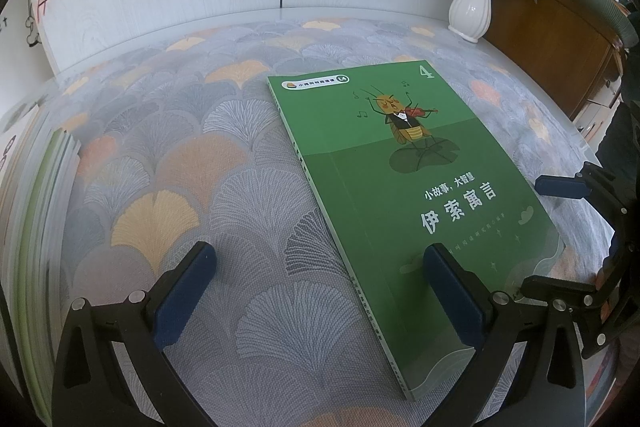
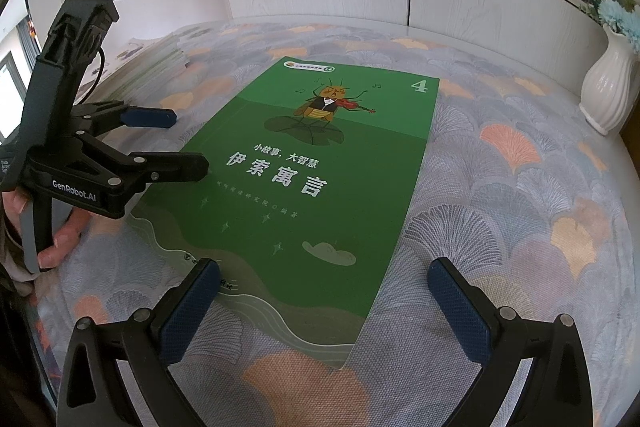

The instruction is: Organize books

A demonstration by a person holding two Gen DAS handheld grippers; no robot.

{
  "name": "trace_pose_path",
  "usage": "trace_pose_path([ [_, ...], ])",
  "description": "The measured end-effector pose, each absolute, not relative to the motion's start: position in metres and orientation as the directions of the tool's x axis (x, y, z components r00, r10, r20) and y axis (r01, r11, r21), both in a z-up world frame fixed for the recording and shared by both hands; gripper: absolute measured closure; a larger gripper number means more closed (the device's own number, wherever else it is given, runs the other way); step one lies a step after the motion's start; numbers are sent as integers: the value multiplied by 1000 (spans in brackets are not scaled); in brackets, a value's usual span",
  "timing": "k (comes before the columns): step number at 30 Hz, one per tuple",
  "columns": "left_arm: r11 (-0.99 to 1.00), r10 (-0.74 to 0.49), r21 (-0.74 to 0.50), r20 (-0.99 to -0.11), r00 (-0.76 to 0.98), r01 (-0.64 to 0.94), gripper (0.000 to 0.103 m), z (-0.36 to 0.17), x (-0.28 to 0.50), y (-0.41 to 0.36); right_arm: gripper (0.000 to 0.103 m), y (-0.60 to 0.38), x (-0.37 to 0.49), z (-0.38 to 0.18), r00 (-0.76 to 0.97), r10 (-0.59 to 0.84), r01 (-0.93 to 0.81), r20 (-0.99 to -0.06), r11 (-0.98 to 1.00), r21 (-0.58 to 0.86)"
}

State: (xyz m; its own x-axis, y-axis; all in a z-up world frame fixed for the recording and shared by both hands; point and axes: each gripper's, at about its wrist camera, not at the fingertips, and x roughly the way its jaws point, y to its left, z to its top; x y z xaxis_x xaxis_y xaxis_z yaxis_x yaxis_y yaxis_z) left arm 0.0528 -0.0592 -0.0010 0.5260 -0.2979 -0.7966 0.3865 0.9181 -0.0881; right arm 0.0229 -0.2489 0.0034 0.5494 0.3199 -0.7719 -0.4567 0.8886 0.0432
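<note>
A green book [image 2: 320,179] lies flat, cover up, on a patterned tablecloth [image 2: 520,195], ready to be picked up. The left gripper [image 1: 320,291] hangs spread wide and empty, one finger over the book's near spine-side corner. The right gripper [image 2: 324,303], also spread and empty, straddles the book's near edge. Farther left of the left gripper sits what seems a pile of books [image 1: 44,211], blurred.

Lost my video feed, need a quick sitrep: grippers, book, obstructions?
Left gripper open, right gripper open, both empty. Green book flat on the tablecloth, between the two grippers. White vase stands clear at far right.
</note>
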Motion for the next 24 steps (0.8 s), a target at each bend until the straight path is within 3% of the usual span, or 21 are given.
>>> trace_pose_path([
  [24,918,-294,-85,-803,519,388,0,1,58,-58,0,-252,27,8,529,344,-442,-776,892,94],
])
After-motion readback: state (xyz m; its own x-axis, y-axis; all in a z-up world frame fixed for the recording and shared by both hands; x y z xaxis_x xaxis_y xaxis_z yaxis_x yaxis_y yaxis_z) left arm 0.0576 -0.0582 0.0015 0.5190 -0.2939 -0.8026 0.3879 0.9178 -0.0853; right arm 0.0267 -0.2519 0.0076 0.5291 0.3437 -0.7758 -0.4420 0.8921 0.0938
